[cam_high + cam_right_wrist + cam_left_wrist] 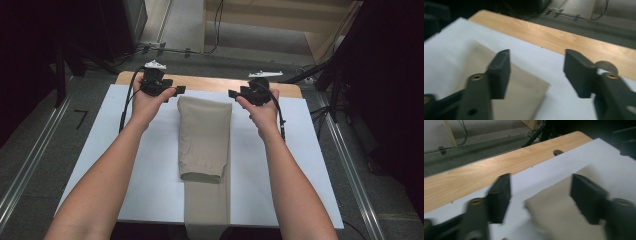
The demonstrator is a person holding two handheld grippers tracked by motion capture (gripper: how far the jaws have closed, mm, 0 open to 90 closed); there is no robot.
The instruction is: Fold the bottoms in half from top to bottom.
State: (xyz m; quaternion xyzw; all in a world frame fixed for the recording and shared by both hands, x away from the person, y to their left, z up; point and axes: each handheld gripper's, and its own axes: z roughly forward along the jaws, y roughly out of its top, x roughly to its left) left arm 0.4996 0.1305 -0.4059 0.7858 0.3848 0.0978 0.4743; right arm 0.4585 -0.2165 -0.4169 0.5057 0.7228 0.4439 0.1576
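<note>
White table cover (125, 165); beige trousers (204, 135) folded, far corners seemingly flat.

High view overhead facing forward-down, gripper views low and close, all sharing beige cloth (204, 135), wooden table edge (210, 82)

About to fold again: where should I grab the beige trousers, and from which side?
Take the trousers at the two far corners of the folded end, one in each open gripper: left gripper, right gripper. Come in from the outer sides, low. That edge lies flat and square, with both corners clear on the white sheet.
</note>
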